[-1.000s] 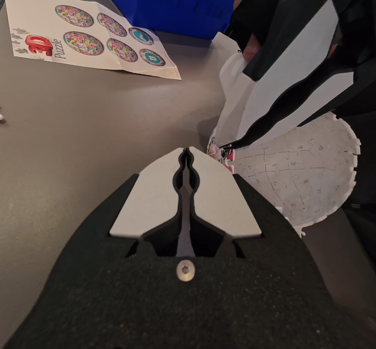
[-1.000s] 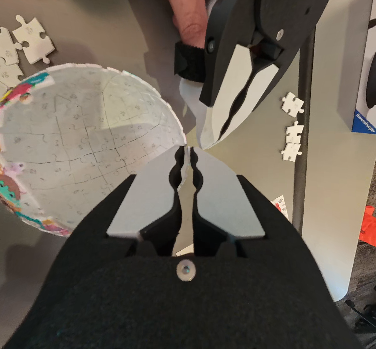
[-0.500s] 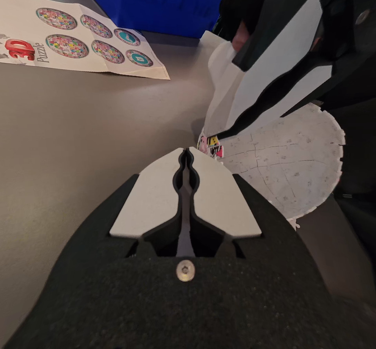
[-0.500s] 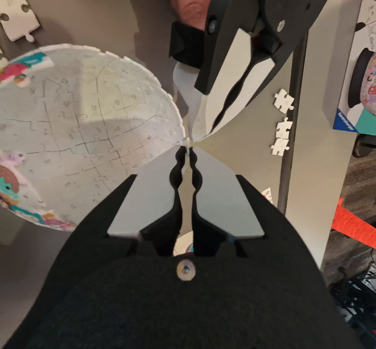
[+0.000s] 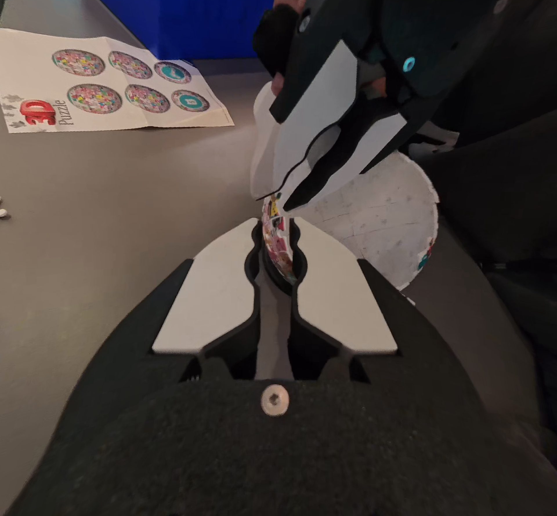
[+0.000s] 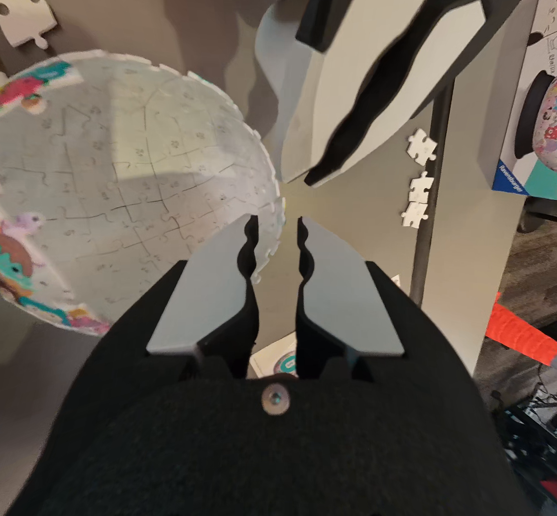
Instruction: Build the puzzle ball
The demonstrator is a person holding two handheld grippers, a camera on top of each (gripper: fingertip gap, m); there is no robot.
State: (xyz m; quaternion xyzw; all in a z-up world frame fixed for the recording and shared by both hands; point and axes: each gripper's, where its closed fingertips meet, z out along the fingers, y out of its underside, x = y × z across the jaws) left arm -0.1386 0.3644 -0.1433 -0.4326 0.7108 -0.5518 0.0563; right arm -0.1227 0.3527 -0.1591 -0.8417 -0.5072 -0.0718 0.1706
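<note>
The half-built puzzle ball [image 6: 120,185] is a white bowl of joined pieces with colourful print on its outside. It also shows in the left wrist view [image 5: 370,221], open side up, on the grey table. My right gripper [image 6: 277,221] is open a little, with the ball's toothed rim lying between its fingers. My left gripper [image 5: 275,224] is open a little too, and the ball's printed edge shows in its gap. The two grippers meet tip to tip at the same stretch of rim: the right one comes down from above [image 5: 271,203], and the left one shows in the right wrist view [image 6: 301,180].
A folded instruction sheet [image 5: 114,86] lies at the far left with a blue bin [image 5: 180,4] behind it. Loose white pieces [image 6: 420,176] lie near the table's right edge, one more sits at the top left [image 6: 21,13], and the puzzle box [image 6: 530,110] stands at the right. The tips of both grippers are at nearly the same place.
Both grippers were shut and have opened a little. The right one has loosened its hold on the ball's rim. The left one has moved forward to the rim.
</note>
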